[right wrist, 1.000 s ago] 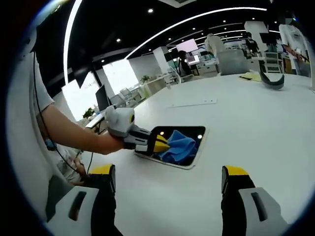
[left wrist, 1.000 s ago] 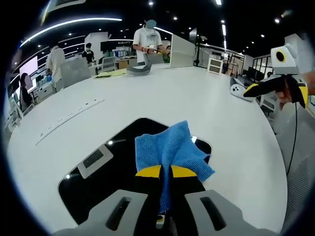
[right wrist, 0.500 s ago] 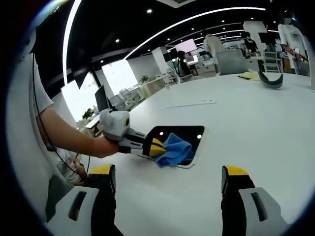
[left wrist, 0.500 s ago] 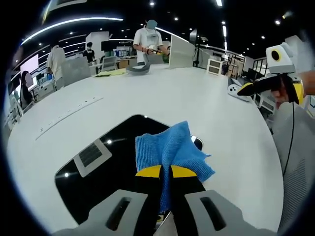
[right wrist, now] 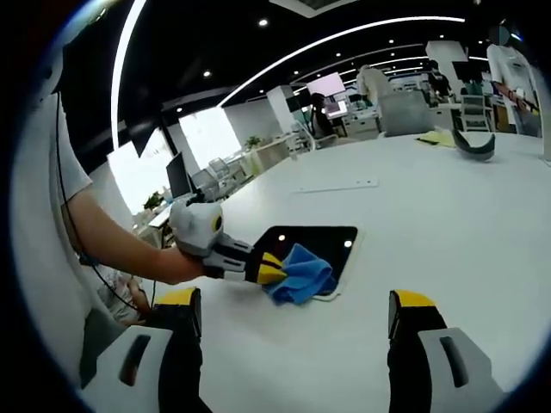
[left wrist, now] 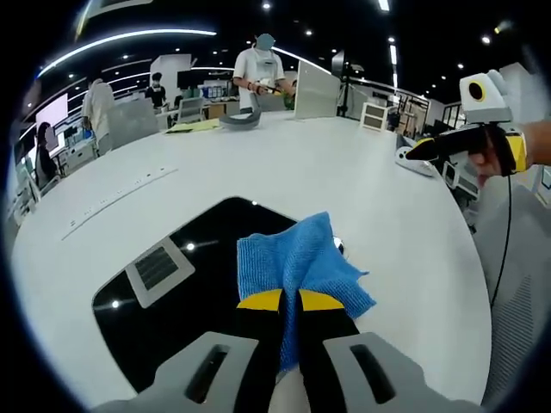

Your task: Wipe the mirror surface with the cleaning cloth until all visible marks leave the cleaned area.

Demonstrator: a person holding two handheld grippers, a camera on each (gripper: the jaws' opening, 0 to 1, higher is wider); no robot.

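The cloth (right wrist: 299,274) has been dragged back to the mirror's (left wrist: 172,301) near edge, pinched in the left gripper (left wrist: 289,300). The right gripper (right wrist: 297,323) is held wide apart, carrying nothing. Soft and floppy stuff, so it's probably best bunched and gripped mid-fold.

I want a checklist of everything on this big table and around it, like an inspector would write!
Surface: wide white table, smooth, mostly bare.
Job's things: flat dark rectangular mirror lying on the table, reflecting ceiling lights; blue cleaning cloth resting at the mirror's near corner; no marks can be made out.
Clutter: grey curved object and yellow sheet at the far edge.
Grippers: left gripper shut on the cloth; right gripper open, held above the table.
Cables: black cable hanging from the right gripper's handle.
Surroundings: open office, ceiling lights, several people standing beyond the table.
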